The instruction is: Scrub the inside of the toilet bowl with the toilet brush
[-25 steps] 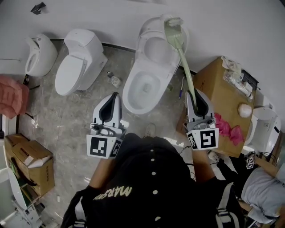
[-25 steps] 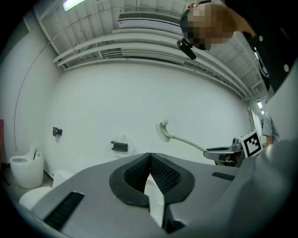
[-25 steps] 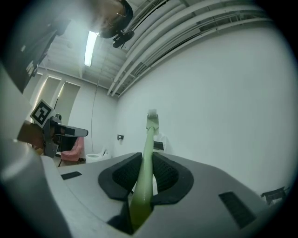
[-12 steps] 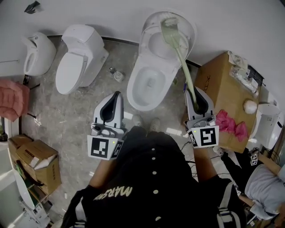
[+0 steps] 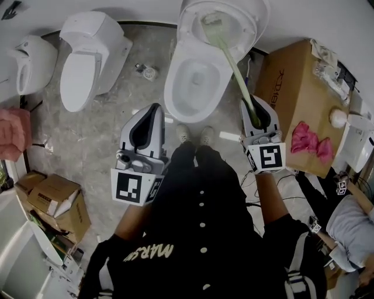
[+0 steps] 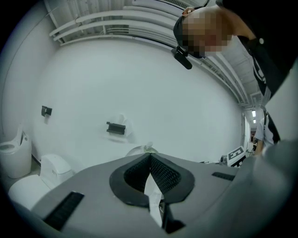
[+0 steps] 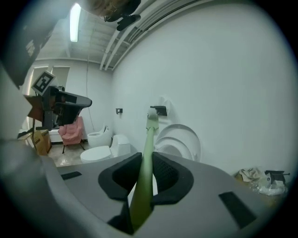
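Right gripper clamps the pale green plastic toilet brush, head by white ceramic toilet's raised lid; left gripper closed, empty.

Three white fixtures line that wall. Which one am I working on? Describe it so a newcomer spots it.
Along the white back wall, find the brown cardboard box at the right; the open white toilet stands beside it. Unlike the closed-lid white toilet and small white fixture further left, its lid is raised, and the pale green toilet brush held by the right gripper reaches over it.
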The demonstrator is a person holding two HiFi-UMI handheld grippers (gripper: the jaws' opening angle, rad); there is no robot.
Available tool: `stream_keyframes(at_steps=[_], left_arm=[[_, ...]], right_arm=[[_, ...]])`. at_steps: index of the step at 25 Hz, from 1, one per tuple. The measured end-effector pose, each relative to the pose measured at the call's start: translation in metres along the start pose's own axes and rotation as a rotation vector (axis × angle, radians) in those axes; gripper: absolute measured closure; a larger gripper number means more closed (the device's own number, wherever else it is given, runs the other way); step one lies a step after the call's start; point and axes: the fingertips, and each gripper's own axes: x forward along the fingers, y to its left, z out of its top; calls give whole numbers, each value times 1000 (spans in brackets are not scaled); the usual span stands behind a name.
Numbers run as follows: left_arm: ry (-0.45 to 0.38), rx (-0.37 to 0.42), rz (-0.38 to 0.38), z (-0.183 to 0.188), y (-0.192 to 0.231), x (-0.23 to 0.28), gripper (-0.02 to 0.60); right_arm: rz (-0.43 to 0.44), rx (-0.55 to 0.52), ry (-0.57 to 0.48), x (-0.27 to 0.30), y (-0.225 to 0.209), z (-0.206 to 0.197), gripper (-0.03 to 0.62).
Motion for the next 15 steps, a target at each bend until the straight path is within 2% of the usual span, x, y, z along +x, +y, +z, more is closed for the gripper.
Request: stream_keyframes(at_steps=[6,12,15], left_arm=[[54,-22,-39,-43,11,32,557],[60,-47,-80,-90,11,63,555],[80,-46,-68,-117,12,71,555]], right_arm=[[-21,12,112,43,0,-80,507],[2,-5,226,79,4,-177,507],[2,32,281,94,8,-223,507]])
